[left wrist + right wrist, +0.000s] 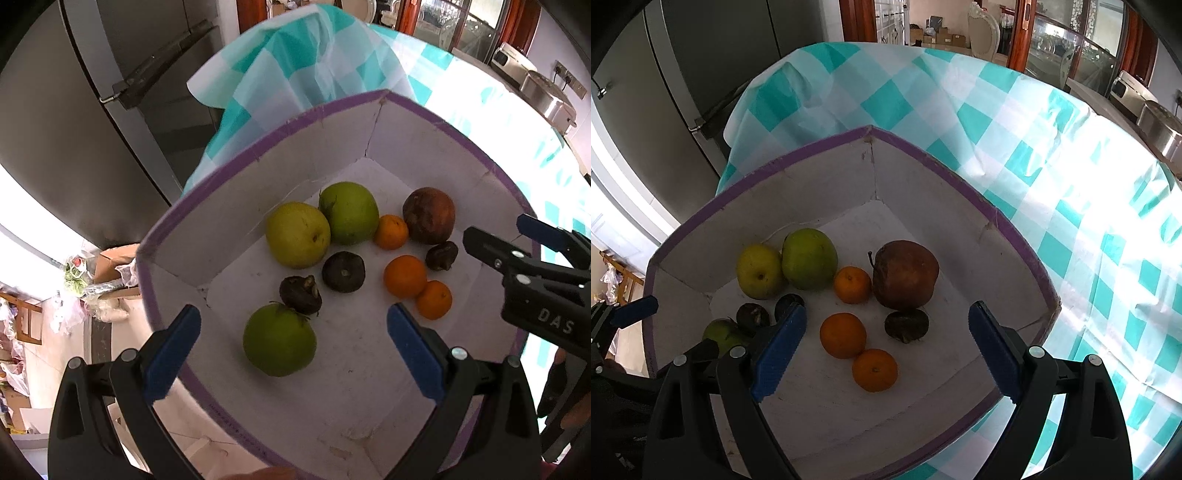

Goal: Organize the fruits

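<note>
A white cardboard box with a purple rim [258, 144] [960, 181] holds the fruit. Inside lie a yellow-green pear [297, 234] [759, 271], two green apples [349, 212] [279, 339] [809, 258], a brown apple [428, 214] [905, 275], three small oranges [404, 277] [843, 335] [874, 370] [852, 284] and three dark wrinkled fruits [343, 271] [907, 325]. My left gripper [293, 343] is open and empty above the near green apple. My right gripper [886, 349] is open and empty above the oranges; it also shows at the right of the left wrist view [495, 236].
The box stands on a table with a teal and white checked cloth [1052, 166]. A grey refrigerator [92, 110] stands at the left. Metal pots [1160, 125] sit on a counter at the far right. Bags and boxes [107, 273] lie on the floor at the left.
</note>
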Demonstrator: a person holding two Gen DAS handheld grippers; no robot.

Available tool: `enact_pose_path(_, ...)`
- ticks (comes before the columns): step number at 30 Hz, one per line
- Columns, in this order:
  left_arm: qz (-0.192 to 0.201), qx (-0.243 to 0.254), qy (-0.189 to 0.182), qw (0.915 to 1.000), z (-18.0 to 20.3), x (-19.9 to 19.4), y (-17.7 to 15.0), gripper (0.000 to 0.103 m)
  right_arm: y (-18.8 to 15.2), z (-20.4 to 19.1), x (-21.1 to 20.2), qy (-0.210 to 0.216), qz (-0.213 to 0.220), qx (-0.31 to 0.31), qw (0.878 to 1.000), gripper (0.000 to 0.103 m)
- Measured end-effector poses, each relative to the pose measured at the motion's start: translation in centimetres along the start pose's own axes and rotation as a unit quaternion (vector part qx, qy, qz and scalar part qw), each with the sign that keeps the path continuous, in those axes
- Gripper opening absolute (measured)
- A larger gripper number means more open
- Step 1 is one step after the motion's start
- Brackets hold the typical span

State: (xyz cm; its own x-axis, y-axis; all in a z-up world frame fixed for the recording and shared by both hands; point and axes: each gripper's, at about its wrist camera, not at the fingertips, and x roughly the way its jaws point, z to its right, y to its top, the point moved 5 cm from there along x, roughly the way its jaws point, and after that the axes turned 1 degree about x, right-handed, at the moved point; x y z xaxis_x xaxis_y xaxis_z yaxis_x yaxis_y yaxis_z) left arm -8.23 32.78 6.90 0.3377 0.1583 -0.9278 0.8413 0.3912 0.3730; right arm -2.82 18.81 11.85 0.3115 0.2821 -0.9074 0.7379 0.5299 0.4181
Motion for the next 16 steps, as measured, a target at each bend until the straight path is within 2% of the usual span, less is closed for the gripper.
enact_pose_path(4,0.006,-0.007,0.004,0.9999,0.0,0.5,0.1,0.101,-0.1,0.0,-0.3,0.003,0.002,-0.004,1.0,0.087)
enact_pose_path(7,0.029,-0.012,0.038,0.9988,-0.4,-0.1,0.3,0.1,-0.2,0.1,-1.2,0.005,0.013,-0.001,1.0,0.087)
enact_pose_path(12,0.033,0.002,0.017,0.9993,0.8,-1.9,0.7,0.101,-1.1,0.8,-3.7,0.006,0.038,0.022,0.999,0.087)
enact_pose_path(16,0.087,0.04,0.025,0.9951,4.0,-5.2,1.0,0.101,-2.6,2.8,-6.8,0.002,0.069,0.059,0.996,0.087)
